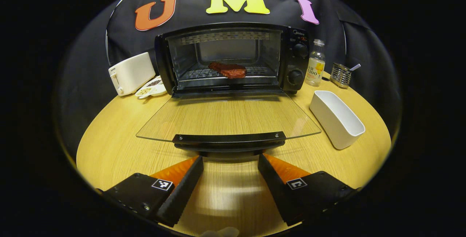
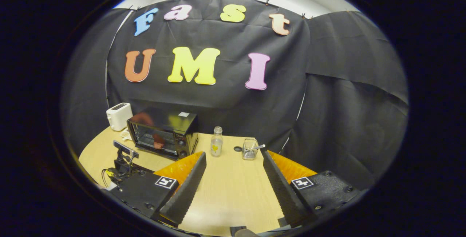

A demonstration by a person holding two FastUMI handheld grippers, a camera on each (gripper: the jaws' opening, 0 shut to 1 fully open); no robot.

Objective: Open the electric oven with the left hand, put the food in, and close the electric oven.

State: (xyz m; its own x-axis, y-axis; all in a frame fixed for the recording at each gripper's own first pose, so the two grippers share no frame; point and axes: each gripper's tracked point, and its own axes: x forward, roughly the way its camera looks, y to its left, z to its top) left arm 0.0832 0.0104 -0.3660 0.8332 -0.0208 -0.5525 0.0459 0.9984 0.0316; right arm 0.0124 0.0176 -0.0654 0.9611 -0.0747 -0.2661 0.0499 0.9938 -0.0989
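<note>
The left gripper view shows the electric oven (image 1: pixel 233 58) with its glass door (image 1: pixel 229 115) folded down flat over the wooden table (image 1: pixel 109 146). The piece of meat (image 1: pixel 228 70) lies on the rack inside. The left gripper (image 1: pixel 230 168) is spread wide just before the door handle (image 1: pixel 229 139), holding nothing. In the right gripper view, the right gripper (image 2: pixel 235 166) is also wide apart and empty, well apart from the oven.

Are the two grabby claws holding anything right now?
No. The left gripper is open just short of the oven door handle, and the right gripper is open over bare table.
</note>
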